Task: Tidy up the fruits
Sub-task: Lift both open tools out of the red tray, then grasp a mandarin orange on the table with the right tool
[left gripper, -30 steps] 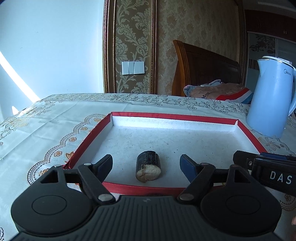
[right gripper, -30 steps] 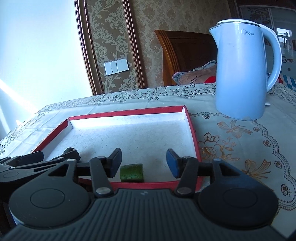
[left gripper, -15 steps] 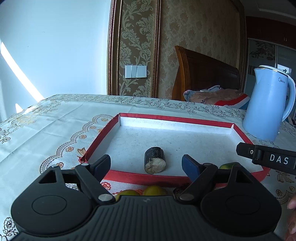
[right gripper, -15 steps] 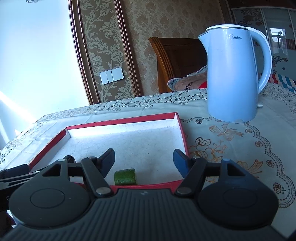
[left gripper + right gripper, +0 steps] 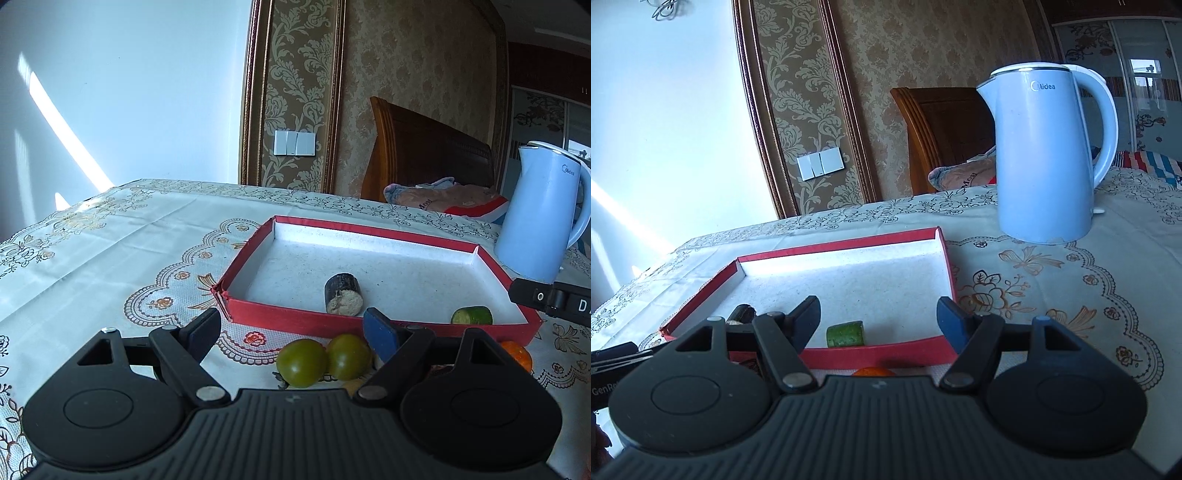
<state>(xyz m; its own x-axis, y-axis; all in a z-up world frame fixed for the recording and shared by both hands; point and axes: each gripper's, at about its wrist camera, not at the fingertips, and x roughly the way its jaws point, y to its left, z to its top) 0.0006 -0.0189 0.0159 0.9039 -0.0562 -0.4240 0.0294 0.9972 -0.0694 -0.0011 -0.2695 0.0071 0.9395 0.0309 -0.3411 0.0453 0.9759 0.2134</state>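
A red-rimmed tray (image 5: 295, 318) (image 5: 879, 356) lies on the tablecloth. In it are a dark cut piece with a pale end (image 5: 343, 298) (image 5: 741, 313) and a green cucumber piece (image 5: 472, 316) (image 5: 846, 333). Two green tomatoes (image 5: 303, 362) (image 5: 349, 356) lie on the cloth in front of the tray, between the fingers of my open, empty left gripper (image 5: 293, 332). An orange fruit (image 5: 517, 356) (image 5: 873, 371) lies to their right. My right gripper (image 5: 879, 314) is open and empty, held just short of the tray's near rim above the orange fruit.
A light blue electric kettle (image 5: 539, 214) (image 5: 1045, 155) stands on the table right of the tray. A wooden chair back (image 5: 424, 158) with folded cloth is behind the table. The patterned tablecloth (image 5: 110, 251) extends to the left.
Both grippers have drawn back and up from the tray. The tomatoes and orange fruit in front of the tray have come into view. The right gripper's jaws have opened wider.
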